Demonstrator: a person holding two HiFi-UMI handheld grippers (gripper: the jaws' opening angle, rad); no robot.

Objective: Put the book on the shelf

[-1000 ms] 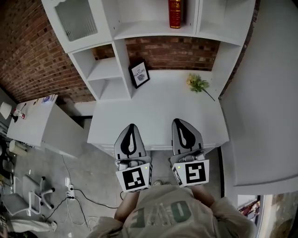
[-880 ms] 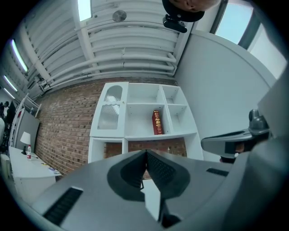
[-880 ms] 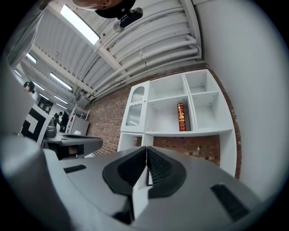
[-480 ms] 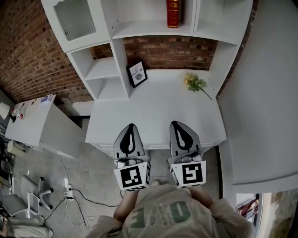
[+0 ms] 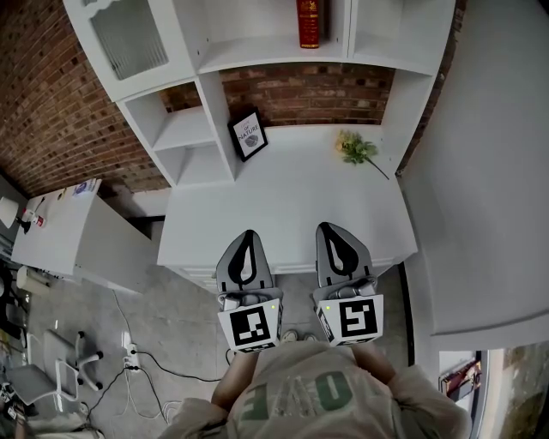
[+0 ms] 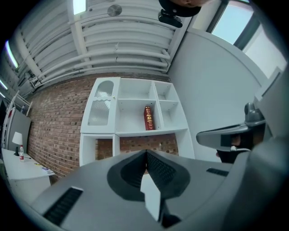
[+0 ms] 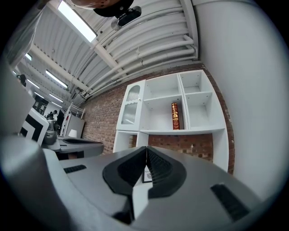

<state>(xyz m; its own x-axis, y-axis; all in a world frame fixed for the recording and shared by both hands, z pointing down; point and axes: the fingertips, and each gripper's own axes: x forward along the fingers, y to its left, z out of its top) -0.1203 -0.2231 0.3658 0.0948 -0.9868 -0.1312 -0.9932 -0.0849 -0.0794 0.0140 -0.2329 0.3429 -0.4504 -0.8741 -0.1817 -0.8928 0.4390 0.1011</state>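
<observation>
The book (image 5: 309,21) stands upright on the shelf (image 5: 257,55), at 12 o'clock in the head view, in the wide middle bay. Nothing touches it. Both gripper views show it the same way: a red spine with gold bands, standing alone just right of the bay's middle, its foot on the board.

Judging by this, the placing itself looks done. The book is in its place and no jaw is on it. What may be left is only to draw back and finish; nothing else in view looks like a second book to put away.

Below the shelf, the desk (image 5: 292,214) carries a small picture frame (image 5: 249,135) at 11 o'clock, leaning by the shelf's upright, and a sprig of flowers (image 5: 354,149) at 1 o'clock. Both are well apart from the book.

The left gripper (image 5: 247,240) and right gripper (image 5: 333,233) sit side by side at 6 o'clock, over the desk's near edge and close to the person's body. Each has its jaws pressed fully together with nothing between them. Both point toward 12 o'clock, at the shelf, and are far from the book.
</observation>
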